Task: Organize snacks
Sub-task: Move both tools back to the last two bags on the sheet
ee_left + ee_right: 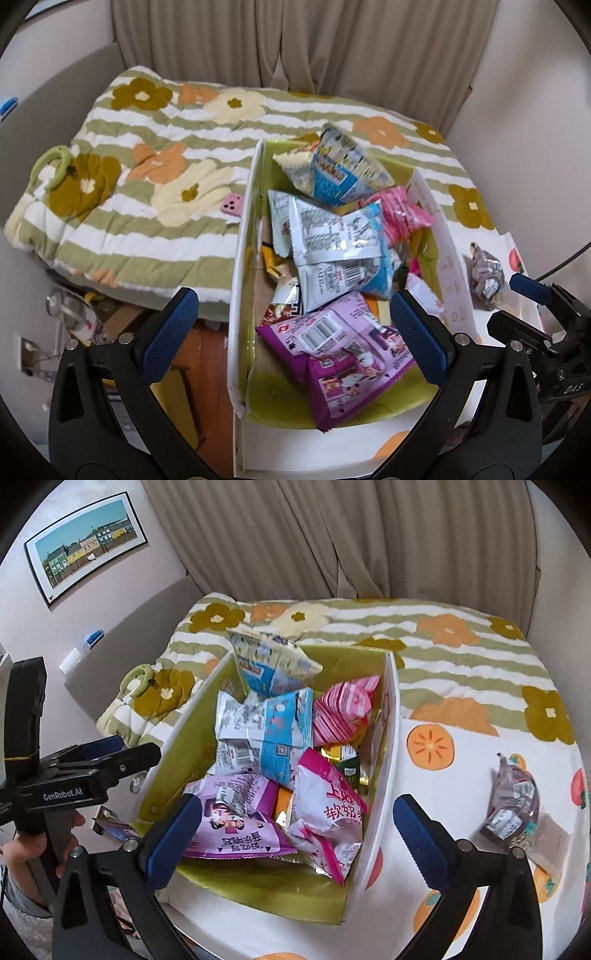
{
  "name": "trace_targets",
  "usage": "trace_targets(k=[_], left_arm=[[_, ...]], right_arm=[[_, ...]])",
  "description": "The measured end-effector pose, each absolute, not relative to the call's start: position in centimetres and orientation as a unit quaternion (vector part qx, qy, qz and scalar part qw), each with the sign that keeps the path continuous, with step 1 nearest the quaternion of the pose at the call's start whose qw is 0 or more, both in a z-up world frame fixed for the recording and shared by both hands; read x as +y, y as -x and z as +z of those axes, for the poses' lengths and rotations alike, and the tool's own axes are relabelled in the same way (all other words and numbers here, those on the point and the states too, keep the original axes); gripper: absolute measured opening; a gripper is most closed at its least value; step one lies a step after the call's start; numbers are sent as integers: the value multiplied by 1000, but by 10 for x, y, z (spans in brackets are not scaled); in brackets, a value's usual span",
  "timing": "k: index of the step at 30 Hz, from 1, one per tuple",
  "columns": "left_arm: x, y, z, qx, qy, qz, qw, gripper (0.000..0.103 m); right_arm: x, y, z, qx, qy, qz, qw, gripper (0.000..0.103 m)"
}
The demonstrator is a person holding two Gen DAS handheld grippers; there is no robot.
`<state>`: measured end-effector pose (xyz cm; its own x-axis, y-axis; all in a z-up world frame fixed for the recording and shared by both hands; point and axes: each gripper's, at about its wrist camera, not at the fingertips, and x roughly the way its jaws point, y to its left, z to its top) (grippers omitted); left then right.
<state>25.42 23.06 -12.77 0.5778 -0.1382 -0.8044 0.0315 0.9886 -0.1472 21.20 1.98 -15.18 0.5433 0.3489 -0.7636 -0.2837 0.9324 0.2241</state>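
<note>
My right tongs gape wide and empty over the near end of the box, and my left tongs are spread empty too. One snack remains outside: the brown packet at the right of the frame, on the fruit-print sheet. I judge it light, crinkly and slippery, with crushable contents; I'd pinch its crimped top seam.

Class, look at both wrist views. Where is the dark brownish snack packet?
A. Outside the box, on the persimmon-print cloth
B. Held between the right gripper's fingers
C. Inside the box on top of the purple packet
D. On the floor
A: the dark brownish snack packet lies outside the box, on the persimmon-print cloth; nothing grips it.
</note>
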Motion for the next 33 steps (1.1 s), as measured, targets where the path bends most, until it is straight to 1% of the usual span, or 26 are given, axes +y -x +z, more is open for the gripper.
trace_targets(k=[7, 14, 18, 25, 29, 33], left_arm=[[205, -249, -97, 425, 52, -76, 901, 102], [143, -256, -79, 411, 32, -143, 900, 102], [93, -258, -76, 410, 17, -177, 895, 102], [0, -269, -94, 433, 3, -213, 876, 102], [-52, -281, -113, 458, -6, -216, 862, 102], [-97, -292, -133, 479, -13, -214, 851, 102]], right_arm=[[2, -192, -123, 403, -35, 158, 901, 103], [-51, -168, -102, 384, -42, 96, 917, 103], [-90, -156, -97, 380, -19, 53, 923, 103], [-176, -153, -112, 402, 2, 13, 915, 103], [-221, -162, -128, 427, 3, 26, 904, 103], [-253, -173, -146, 443, 28, 47, 895, 103]])
